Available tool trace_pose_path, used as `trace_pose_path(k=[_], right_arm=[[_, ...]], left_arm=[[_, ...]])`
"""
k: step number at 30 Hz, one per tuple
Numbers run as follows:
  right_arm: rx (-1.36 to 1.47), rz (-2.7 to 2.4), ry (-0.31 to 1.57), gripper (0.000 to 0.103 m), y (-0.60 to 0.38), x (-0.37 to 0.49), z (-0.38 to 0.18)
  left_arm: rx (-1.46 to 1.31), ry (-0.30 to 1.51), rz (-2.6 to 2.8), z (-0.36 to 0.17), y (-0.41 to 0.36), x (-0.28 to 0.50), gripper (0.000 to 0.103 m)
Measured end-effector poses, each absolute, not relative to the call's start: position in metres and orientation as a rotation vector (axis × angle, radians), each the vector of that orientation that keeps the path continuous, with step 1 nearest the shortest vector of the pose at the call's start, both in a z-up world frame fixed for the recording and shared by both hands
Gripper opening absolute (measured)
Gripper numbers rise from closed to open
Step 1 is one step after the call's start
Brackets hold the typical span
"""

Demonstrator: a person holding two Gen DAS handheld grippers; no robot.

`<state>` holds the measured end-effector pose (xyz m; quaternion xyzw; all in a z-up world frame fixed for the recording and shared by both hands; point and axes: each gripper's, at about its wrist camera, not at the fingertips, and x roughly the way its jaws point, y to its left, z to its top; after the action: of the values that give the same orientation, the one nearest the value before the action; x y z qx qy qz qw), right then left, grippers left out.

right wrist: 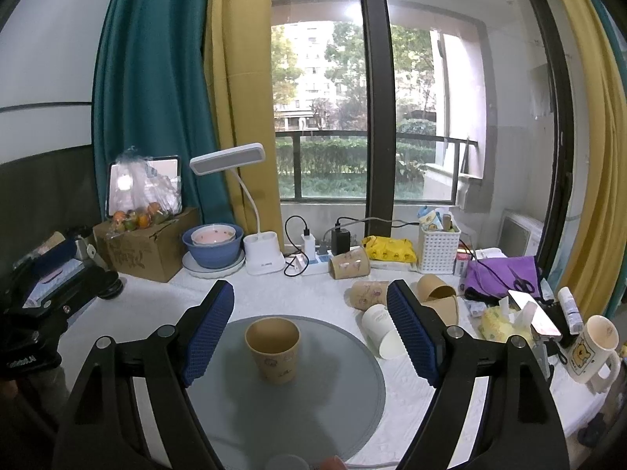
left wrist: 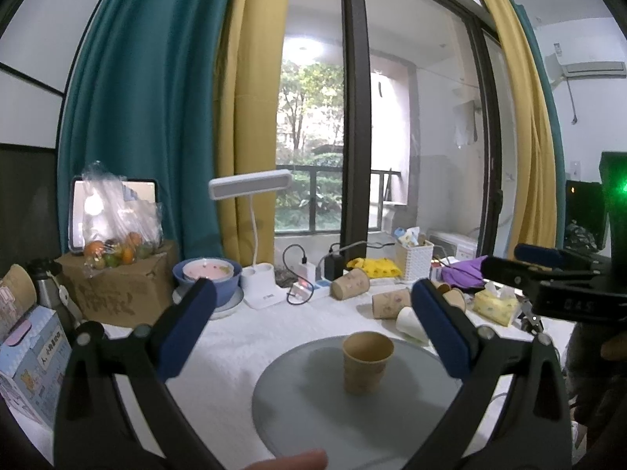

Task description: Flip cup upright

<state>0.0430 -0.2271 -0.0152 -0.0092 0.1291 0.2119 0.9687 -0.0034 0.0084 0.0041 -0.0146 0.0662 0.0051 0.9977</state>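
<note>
I read the job as close to done: the brown paper cup (right wrist: 273, 350) stands mouth-up near the middle of the round grey mat (right wrist: 352, 403), which lies toward the near edge of the surface (right wrist: 274, 293), and nothing touches it. My right hand-held gripper (right wrist: 309, 333) hangs over the mat with its blue pads spread wide, one on either side of the cup but apart from it, holding nothing; I take that as a stance that lets the cup stand free without a nudge. My left hand-held gripper (left wrist: 313, 329) is just as wide and just as bare, with the same cup (left wrist: 366, 362) between and beyond its pads, so neither one has a grip. The mat, I judge, is there to give the cup a flat, marked spot away from the clutter. That clutter sits behind and to the right: several paper cups on their sides (right wrist: 395, 305), one white among the brown, lie just off the mat's far right rim, and they are what I would most likely knock if I swung the right side outward. Further back along the far edge stand a white desk lamp (right wrist: 256, 215), a blue bowl (right wrist: 211, 250), a power strip with chargers (right wrist: 317, 260) and a white basket (right wrist: 438, 248); a cartoon mug (right wrist: 591, 348) waits at the right edge. Nothing stands between either hand-held gripper and the cup.
</note>
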Motion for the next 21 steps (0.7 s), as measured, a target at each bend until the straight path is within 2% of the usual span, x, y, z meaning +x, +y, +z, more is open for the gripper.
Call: trace_pose_path(k=[21], right_arm=[[-0.010,0.433,0.273,0.083,-0.2272,0.0480,-0.0193]], left_arm=[[-0.042,0.132,0.010,0.0021,0.0096,-0.0041,0.101]])
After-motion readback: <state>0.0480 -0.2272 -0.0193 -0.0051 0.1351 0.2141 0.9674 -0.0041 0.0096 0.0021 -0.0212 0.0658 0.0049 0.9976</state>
